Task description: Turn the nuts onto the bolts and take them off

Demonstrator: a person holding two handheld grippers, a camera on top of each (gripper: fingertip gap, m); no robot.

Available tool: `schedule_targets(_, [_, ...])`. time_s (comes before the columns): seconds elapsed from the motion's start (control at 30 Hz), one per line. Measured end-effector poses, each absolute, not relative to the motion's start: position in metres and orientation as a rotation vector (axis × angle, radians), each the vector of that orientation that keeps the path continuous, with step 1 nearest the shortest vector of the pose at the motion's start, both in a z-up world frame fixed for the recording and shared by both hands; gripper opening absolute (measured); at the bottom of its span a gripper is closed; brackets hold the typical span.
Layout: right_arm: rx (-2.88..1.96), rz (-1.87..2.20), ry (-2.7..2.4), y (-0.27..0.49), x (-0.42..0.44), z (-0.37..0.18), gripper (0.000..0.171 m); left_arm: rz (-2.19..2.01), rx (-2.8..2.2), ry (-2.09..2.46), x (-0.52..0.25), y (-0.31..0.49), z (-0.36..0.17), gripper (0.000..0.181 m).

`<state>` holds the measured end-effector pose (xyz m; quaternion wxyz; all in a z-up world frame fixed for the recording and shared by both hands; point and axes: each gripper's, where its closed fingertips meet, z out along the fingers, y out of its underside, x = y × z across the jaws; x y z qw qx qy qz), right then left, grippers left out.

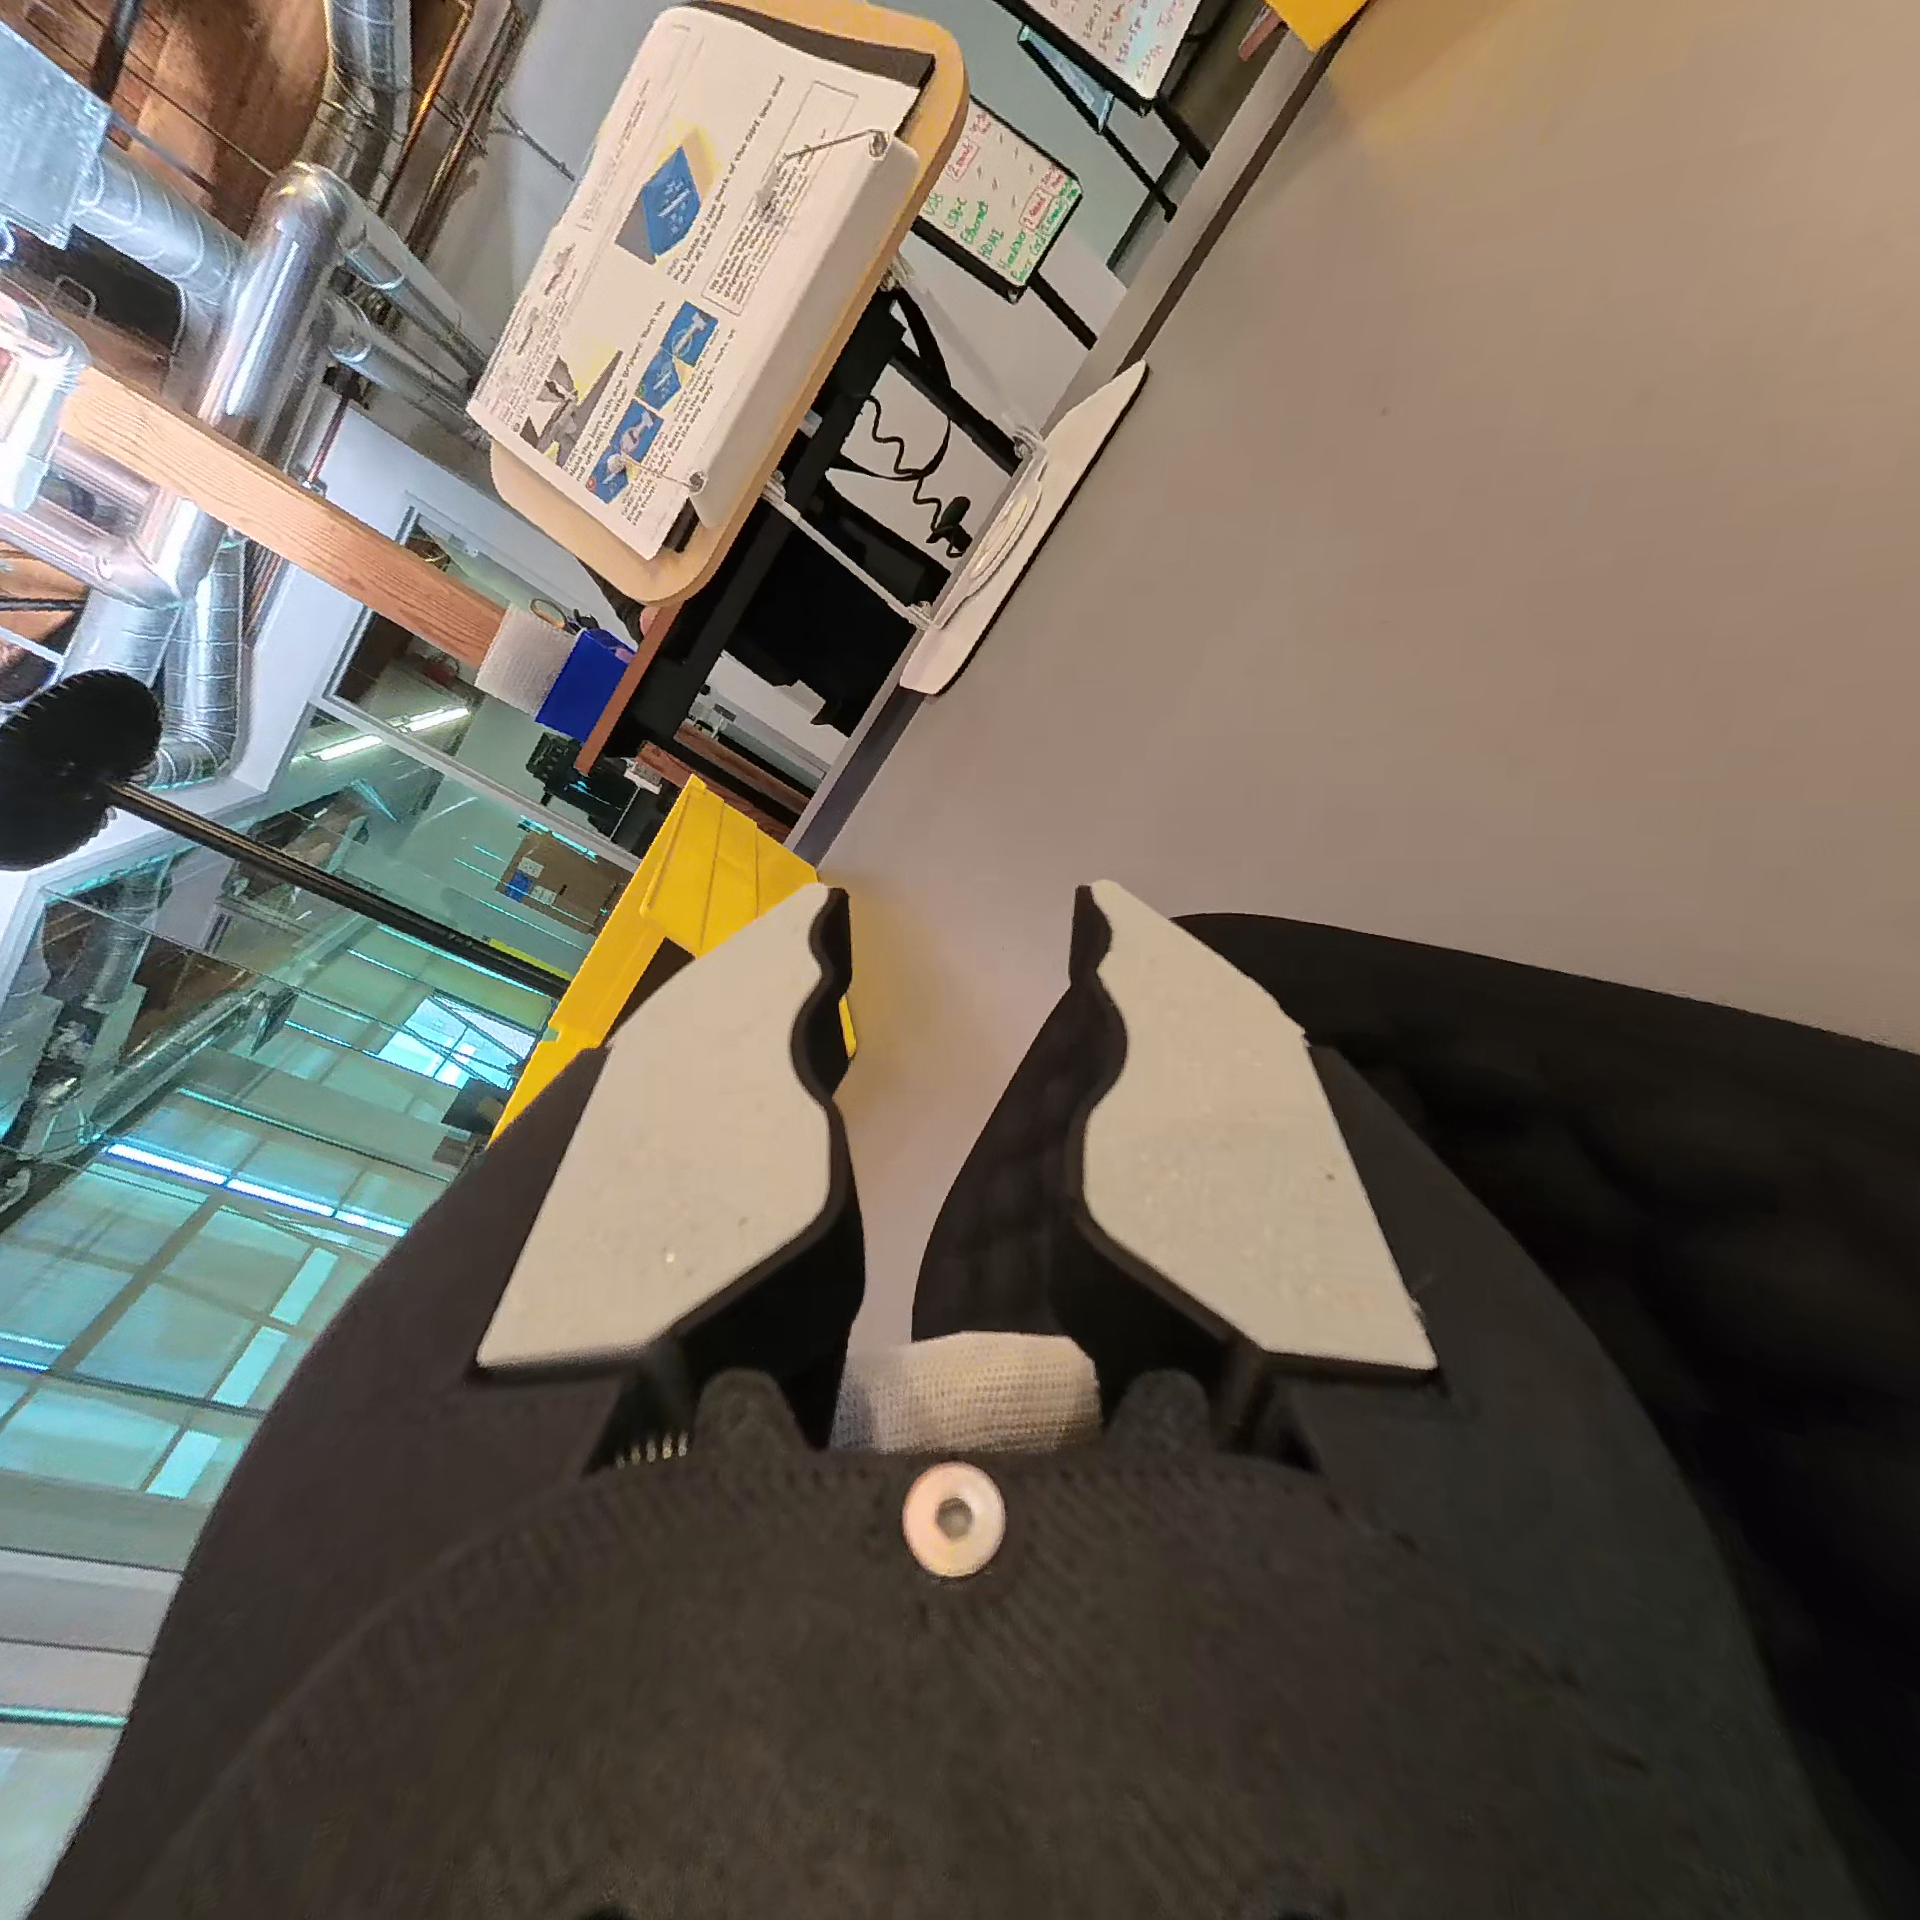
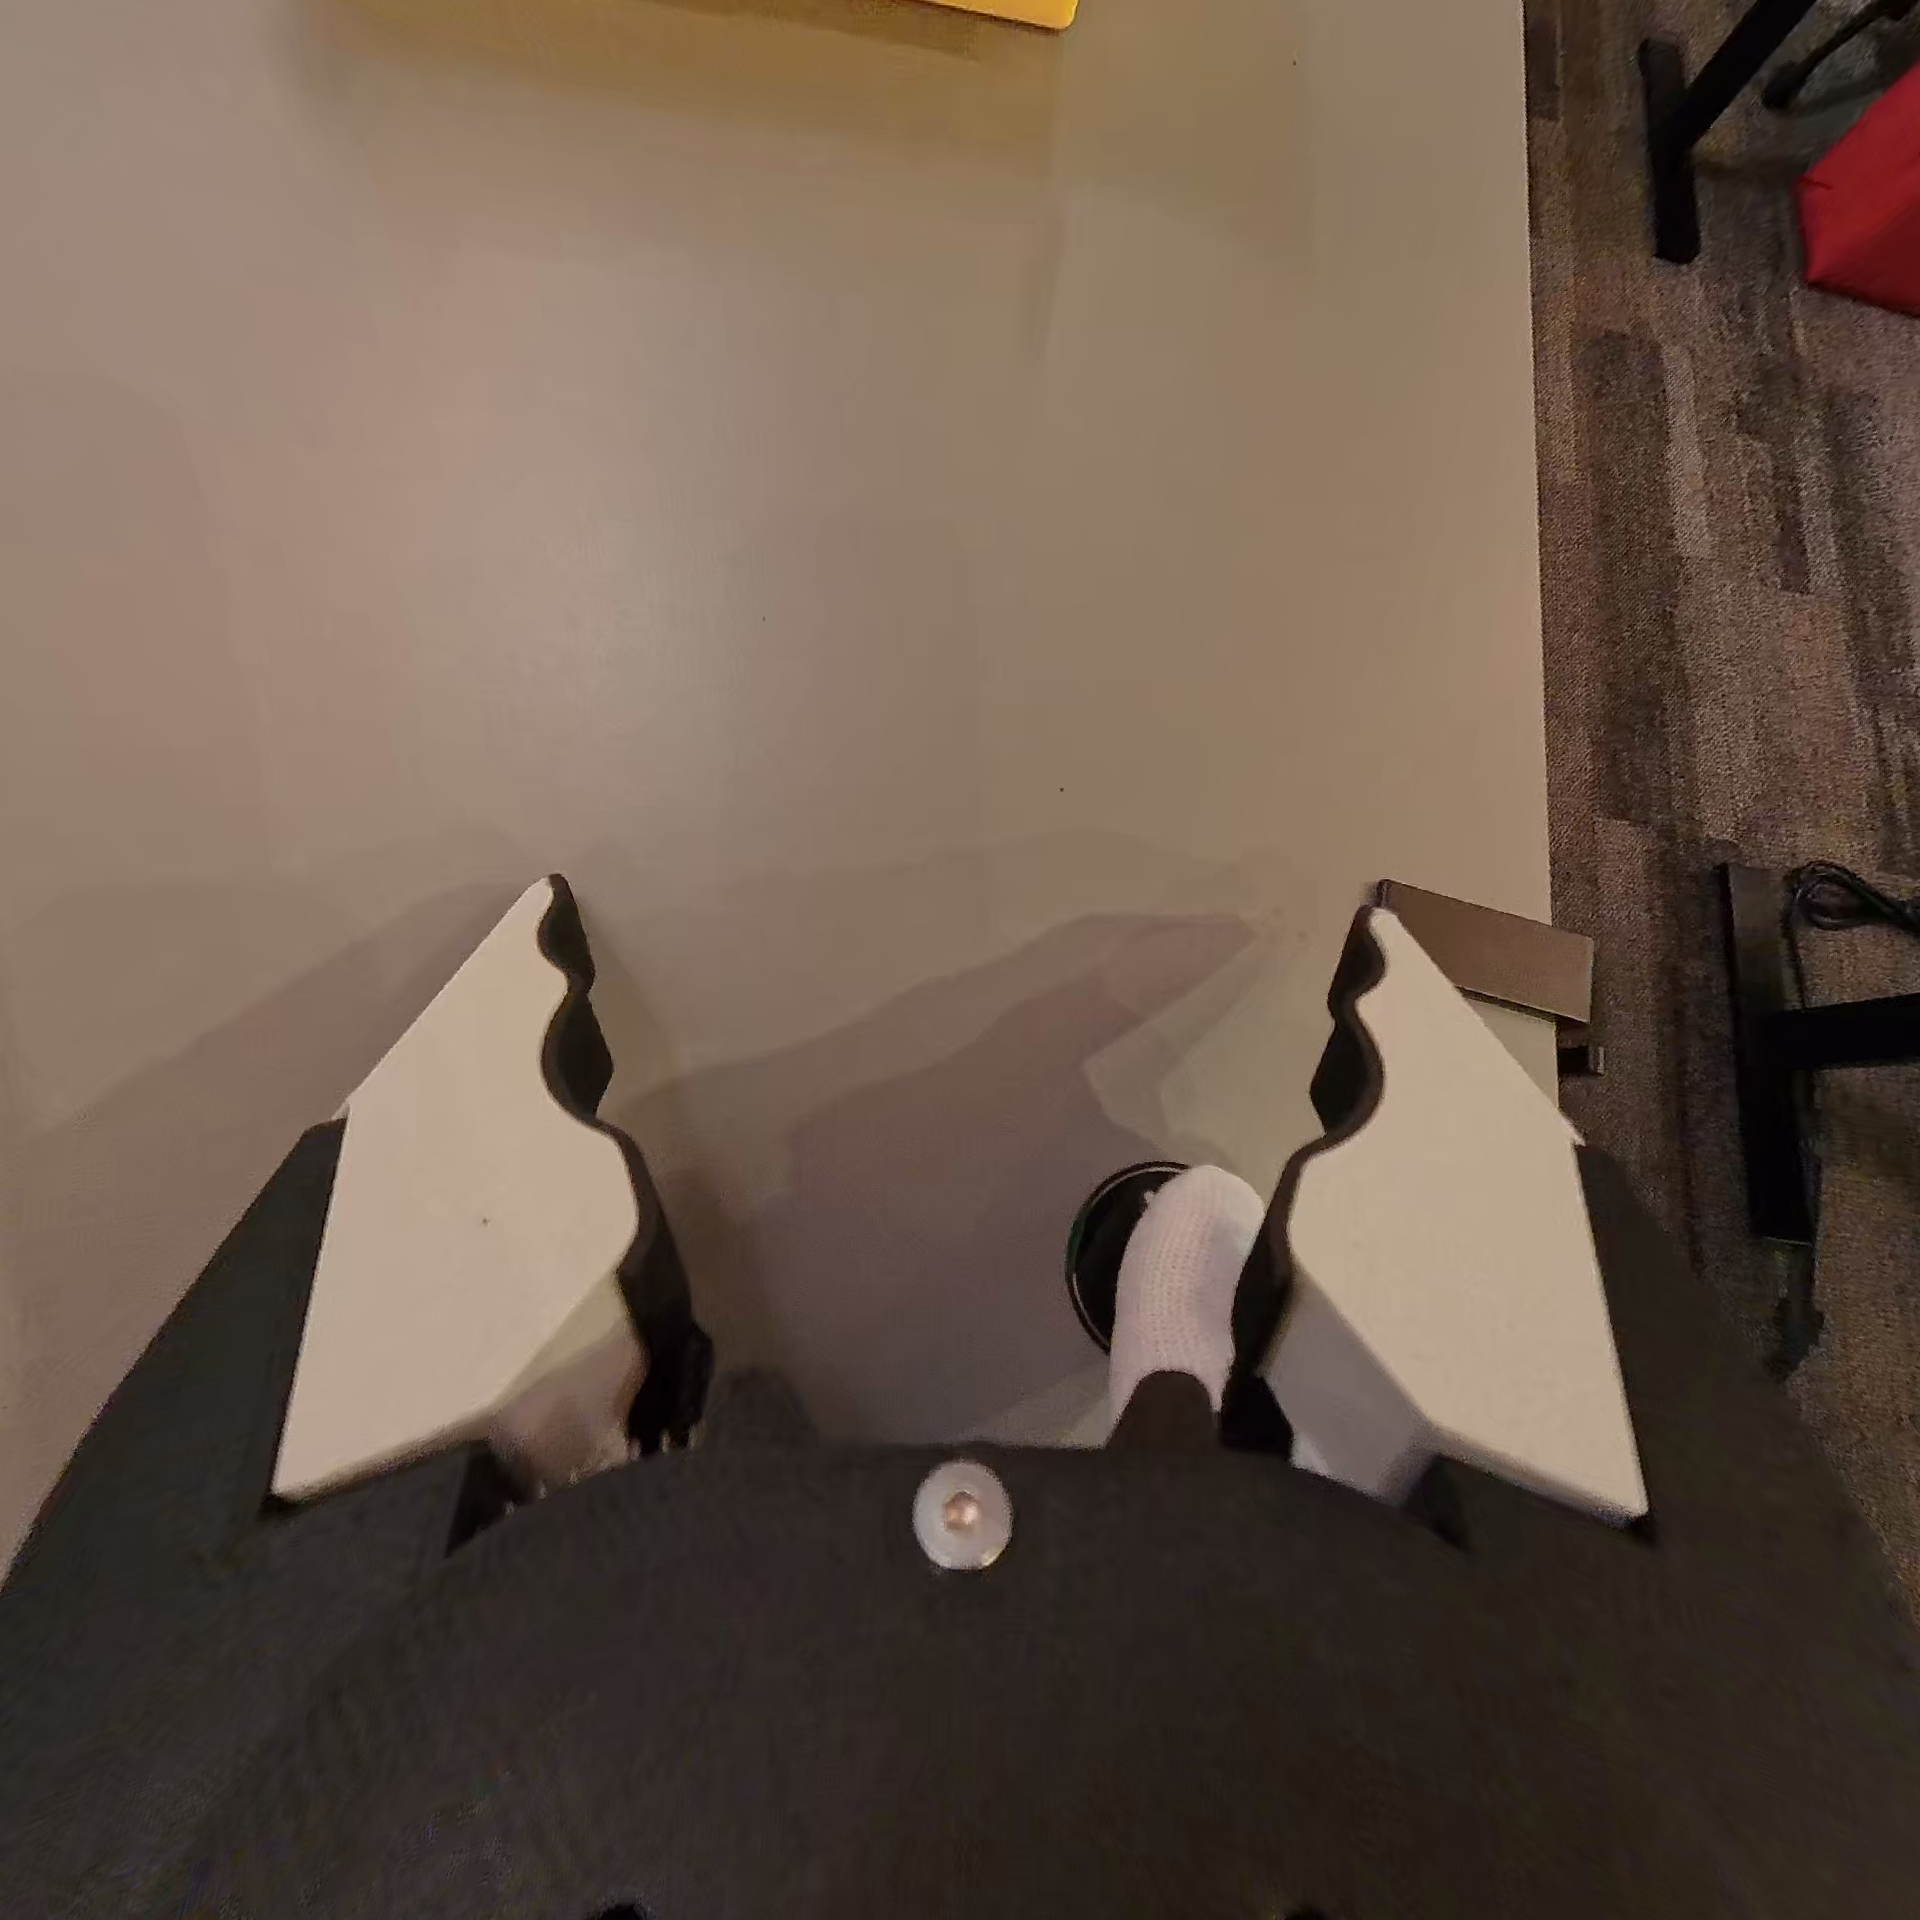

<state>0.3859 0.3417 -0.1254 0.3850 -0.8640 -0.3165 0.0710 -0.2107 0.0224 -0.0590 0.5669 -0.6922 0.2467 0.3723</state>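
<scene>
Grey table (image 2: 727, 468) under pale-grey, black-edged fingers (image 2: 457, 1195), a yellow bin (image 1: 717, 883) at the edge, mottled grey-brown carpet (image 2: 1714, 623), a red bag (image 2: 1870, 218), a white knit glove (image 2: 1179, 1278).

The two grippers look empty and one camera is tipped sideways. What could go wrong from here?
1. No nut or bolt shows in either view, so both open grippers, left gripper and right gripper, may have to hunt for parts.
2. The left gripper is rolled sideways near the yellow bin; a careless swing might bump it.
3. The right gripper hangs near the table edge, so a part fumbled there could drop onto the carpet.
</scene>
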Motion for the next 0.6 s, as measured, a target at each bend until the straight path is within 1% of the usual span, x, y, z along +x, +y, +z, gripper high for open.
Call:
schedule_targets(0.3, [-2.196, 0.179, -0.816, 0.341, 0.385, -0.136, 0.136, 0.832, -1.641, 0.642, -0.209, 0.024, -0.073, 0.042])
schedule_targets(0.43, [-2.212, 0.18, -0.835, 0.342, 0.385, -0.142, 0.136, 0.724, -1.566, 0.715, -0.201, 0.018, -0.077, 0.039])
schedule_targets(0.53, [-2.207, 0.19, -0.829, 0.34, 0.384, -0.145, 0.133, 0.754, -1.552, 0.734, -0.197, 0.017, -0.082, 0.036])
schedule_targets(0.6, [-2.211, 0.192, -0.814, 0.34, 0.385, -0.148, 0.134, 0.748, -1.565, 0.721, -0.198, 0.017, -0.084, 0.037])
